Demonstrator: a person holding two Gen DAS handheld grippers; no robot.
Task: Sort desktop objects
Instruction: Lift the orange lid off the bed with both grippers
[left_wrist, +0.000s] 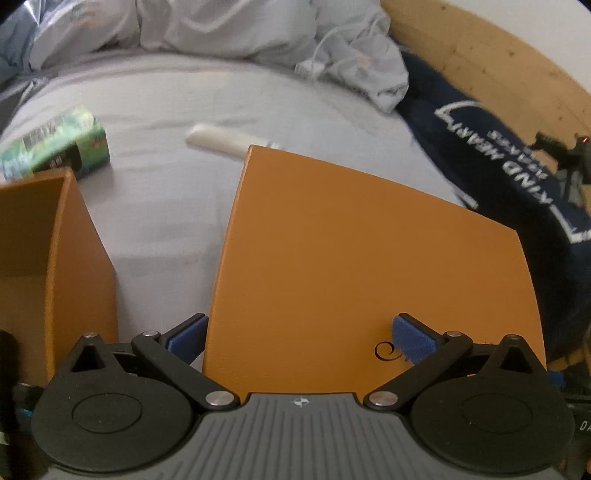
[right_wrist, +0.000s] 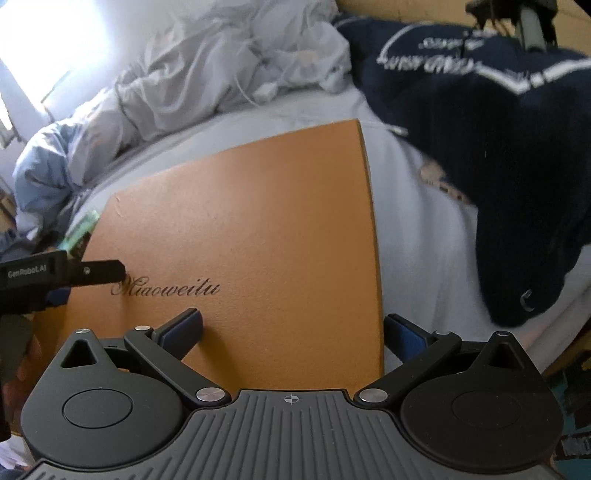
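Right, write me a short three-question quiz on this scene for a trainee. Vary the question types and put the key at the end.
1. True or false: the flat orange textured lid bears the script word "Miaoweitu".
2. Multiple choice: in the left wrist view, what lies on the grey bedsheet just beyond the open orange box?
A) a green printed carton
B) a red ceramic mug
C) a black remote control
3. Fill in: the jaws of the right hand-held gripper stand ___.

Key: 1 true; 2 A; 3 open.
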